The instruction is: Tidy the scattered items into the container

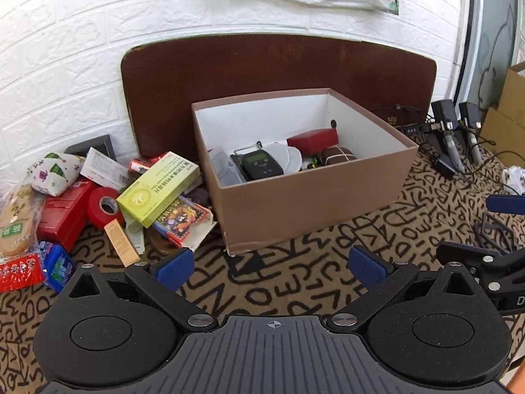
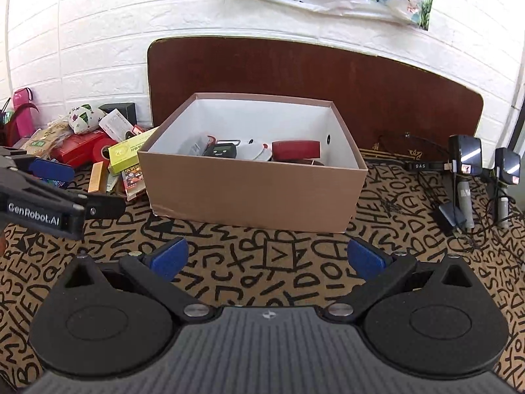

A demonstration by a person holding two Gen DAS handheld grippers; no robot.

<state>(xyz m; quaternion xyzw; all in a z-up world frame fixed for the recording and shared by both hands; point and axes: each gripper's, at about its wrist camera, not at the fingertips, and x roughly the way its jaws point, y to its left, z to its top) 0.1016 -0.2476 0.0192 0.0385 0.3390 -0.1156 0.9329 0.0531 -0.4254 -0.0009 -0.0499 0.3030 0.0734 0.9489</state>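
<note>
A brown cardboard box stands on the patterned cloth and holds a black meter, a red case and other small things. A heap of scattered items lies left of it: a yellow-green carton, a red tape roll, a red box, a card pack. My left gripper is open and empty, in front of the box. My right gripper is open and empty, also in front of the box. The left gripper shows at the left edge of the right wrist view.
A dark wooden board leans on the white brick wall behind the box. Black devices with cables stand at the right. A cardboard carton sits far right. A pink bottle stands far left.
</note>
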